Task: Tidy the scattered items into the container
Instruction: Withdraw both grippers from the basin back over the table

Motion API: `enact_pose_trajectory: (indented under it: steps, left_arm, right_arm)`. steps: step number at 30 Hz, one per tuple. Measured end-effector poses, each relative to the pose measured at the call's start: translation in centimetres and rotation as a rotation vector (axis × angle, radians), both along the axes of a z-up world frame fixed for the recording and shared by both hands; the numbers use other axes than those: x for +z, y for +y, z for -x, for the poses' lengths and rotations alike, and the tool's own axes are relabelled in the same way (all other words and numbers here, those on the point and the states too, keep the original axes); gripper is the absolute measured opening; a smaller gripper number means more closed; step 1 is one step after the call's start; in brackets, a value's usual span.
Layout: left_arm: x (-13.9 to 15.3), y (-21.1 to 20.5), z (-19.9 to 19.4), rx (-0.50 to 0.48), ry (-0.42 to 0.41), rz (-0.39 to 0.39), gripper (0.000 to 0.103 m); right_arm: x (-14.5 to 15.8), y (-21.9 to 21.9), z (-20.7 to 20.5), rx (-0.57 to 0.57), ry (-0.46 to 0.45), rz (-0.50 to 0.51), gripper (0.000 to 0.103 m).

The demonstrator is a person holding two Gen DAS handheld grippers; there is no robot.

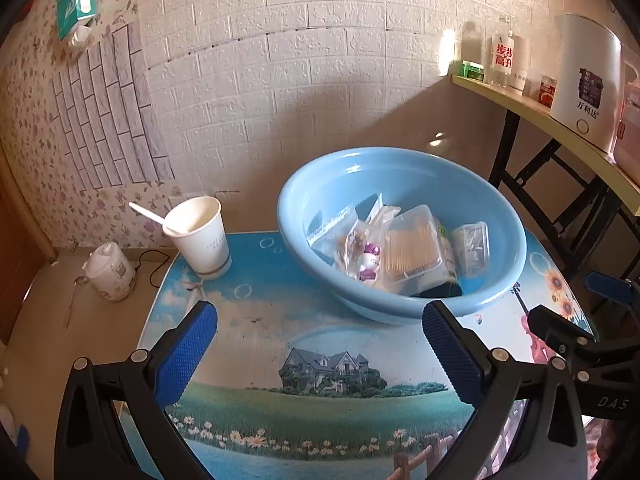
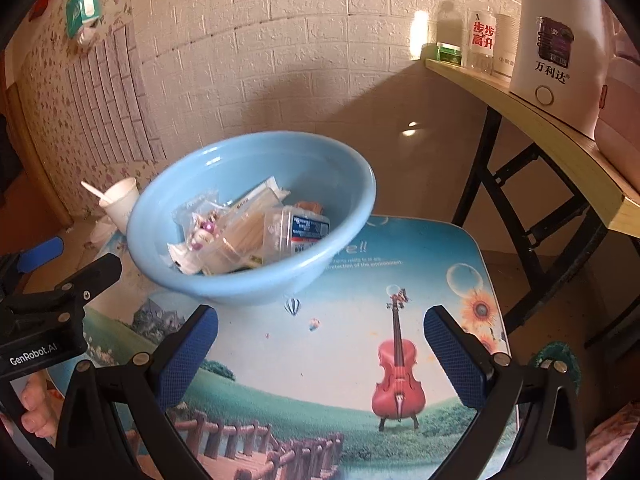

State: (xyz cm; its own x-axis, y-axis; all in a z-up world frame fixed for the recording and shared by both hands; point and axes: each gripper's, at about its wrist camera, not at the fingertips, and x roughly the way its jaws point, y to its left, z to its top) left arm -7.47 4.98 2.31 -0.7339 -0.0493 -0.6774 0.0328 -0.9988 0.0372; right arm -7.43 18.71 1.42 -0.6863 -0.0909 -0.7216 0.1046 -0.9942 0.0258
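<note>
A light blue basin [image 1: 496, 208] [image 2: 344, 184] stands on the picture-printed table [image 1: 320, 344] [image 2: 320, 344]. Inside it lie a clear box of toothpicks [image 1: 410, 250] [image 2: 244, 228], a small plastic box [image 1: 474, 246] [image 2: 304, 230], and clear bags with small items [image 1: 360, 252] [image 2: 202, 226]. My left gripper [image 1: 320, 320] is open just in front of the basin, nothing between its fingers. My right gripper [image 2: 320, 324] is open too, over the table to the right of the basin. Each gripper shows at the other view's edge.
A paper cup [image 1: 204, 236] [image 2: 120, 200] with a white spoon stands at the table's far left. A side shelf [image 1: 560, 120] [image 2: 560, 136] on the right carries a white kettle [image 1: 584, 76] [image 2: 560, 40] and bottles. A small white pot [image 1: 110, 270] sits on the floor at left.
</note>
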Motion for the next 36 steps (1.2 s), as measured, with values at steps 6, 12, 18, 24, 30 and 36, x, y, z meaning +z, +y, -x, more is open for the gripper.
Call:
enact_pose_trajectory:
  steps: [6, 12, 18, 24, 30, 36]
  left_arm:
    - [-0.2, 0.2, -0.1, -0.009, -0.024, -0.004, 0.103]
    - [0.0, 0.1, -0.4, -0.008, -0.046, -0.018, 0.103]
    - [0.6, 0.7, -0.9, -0.015, -0.051, 0.005, 0.103]
    - [0.5, 0.6, -0.7, 0.001, -0.089, 0.024, 0.103]
    - [0.0, 0.2, -0.5, 0.016, -0.133, 0.005, 0.103]
    - [0.7, -0.1, 0.3, 0.016, -0.155, 0.039, 0.103]
  right_arm:
    - [0.2, 0.0, -0.3, 0.001, -0.007, 0.003, 0.103]
    - [0.5, -0.3, -0.7, 0.011, -0.010, -0.006, 0.103]
    - [0.9, -0.7, -1.2, 0.017, -0.007, -0.026, 0.103]
    - [1.1, -1.2, -1.5, 0.015, -0.023, -0.056, 0.103]
    - [0.8, -1.4, -1.5, -0.001, -0.066, -0.049, 0.103]
    - [1.1, -2.2, -0.2, 0.004, -0.140, -0.072, 0.103]
